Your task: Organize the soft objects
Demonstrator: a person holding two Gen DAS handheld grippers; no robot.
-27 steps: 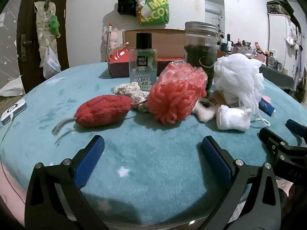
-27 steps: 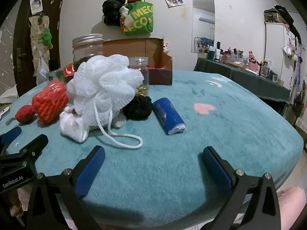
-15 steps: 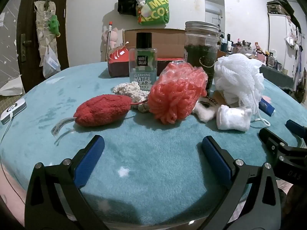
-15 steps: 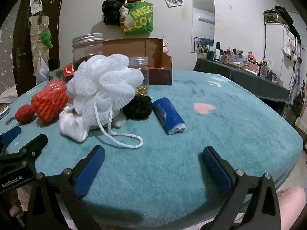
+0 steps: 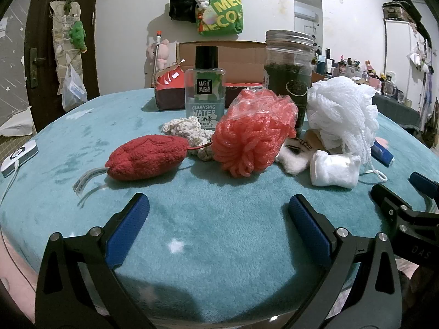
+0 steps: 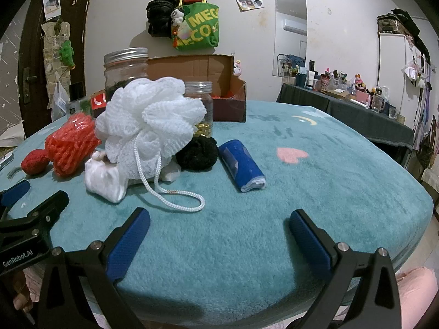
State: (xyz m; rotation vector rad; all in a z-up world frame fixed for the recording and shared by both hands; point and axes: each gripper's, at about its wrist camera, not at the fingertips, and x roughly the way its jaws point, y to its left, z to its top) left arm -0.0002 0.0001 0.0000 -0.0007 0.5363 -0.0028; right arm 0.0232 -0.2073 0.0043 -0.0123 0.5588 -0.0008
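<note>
We hold both hand-held grippers, left (image 5: pixel 218 220) and right (image 6: pixel 219 226), wide open (nothing gripped), near the white bath pouf (image 6: pixel 149 124).

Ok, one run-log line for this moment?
left hand-held gripper: open, empty | right hand-held gripper: open, empty | white bath pouf, red bath pouf: on blanket, untouched
</note>
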